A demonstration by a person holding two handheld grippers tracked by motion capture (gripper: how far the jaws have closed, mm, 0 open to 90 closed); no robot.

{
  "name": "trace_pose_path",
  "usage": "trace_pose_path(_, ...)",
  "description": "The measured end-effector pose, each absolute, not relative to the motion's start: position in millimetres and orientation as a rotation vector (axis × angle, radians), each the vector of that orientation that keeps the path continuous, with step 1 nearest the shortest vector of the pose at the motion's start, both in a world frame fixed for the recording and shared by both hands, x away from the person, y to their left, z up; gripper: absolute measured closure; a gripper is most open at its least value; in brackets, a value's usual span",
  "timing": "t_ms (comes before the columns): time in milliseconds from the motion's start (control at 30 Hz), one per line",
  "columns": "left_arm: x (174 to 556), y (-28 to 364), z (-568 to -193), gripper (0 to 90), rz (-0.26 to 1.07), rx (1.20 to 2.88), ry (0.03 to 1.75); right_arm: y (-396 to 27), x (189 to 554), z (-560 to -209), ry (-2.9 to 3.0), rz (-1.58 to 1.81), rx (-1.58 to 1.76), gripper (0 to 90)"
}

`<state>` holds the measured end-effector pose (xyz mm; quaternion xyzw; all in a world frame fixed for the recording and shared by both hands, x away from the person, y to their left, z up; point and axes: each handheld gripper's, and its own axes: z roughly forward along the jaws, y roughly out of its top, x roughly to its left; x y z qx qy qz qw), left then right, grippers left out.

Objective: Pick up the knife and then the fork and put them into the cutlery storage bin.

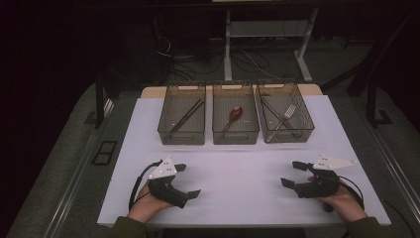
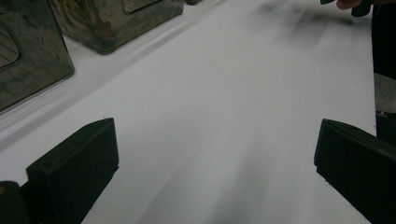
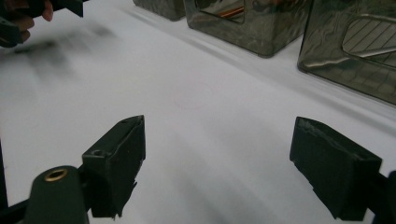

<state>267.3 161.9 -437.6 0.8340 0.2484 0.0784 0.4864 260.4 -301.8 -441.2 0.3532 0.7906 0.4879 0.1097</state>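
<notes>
Nearest the person, two hands come in from the bottom edge of the high view, each holding a gripper low over the white table point(image 1: 237, 183). The left gripper point(image 1: 190, 180) sits at the near left, its jaws spread wide and pointing inward to the right, with nothing between them. In the left gripper view the left gripper's point(image 2: 215, 154) two black jaws stand far apart over bare white surface. The right gripper point(image 1: 292, 173) sits at the near right, jaws pointing inward to the left, also wide apart and holding nothing. The right gripper view shows the right gripper's point(image 3: 217, 158) jaws well separated above the bare table, and the other hand at the top left corner.

The two grippers face each other across the table's near half, well apart.

Farther back, three clear bins stand in a row, side by side, just apart from each other. The left bin point(image 1: 182, 134) holds dark chopsticks point(image 1: 187, 116) lying slantwise. The middle bin point(image 1: 236, 135) holds a brown spoon point(image 1: 234, 117), bowl toward the far end. The right bin point(image 1: 287, 135) holds a fork point(image 1: 286, 115) crossed with another slim dark utensil; what that one is I cannot tell. All three bins lie well beyond both grippers.

Beyond the table, the floor is dark, with cables and the legs of a desk frame.
</notes>
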Motion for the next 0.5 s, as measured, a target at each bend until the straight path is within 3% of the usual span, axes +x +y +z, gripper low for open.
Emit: trace_pose_path(500,266.1,160.8,-438.1,0.0,0.190,2.036,0.601,-296.9,253.0,-445.2,2.344,1.411,1.012,17.0)
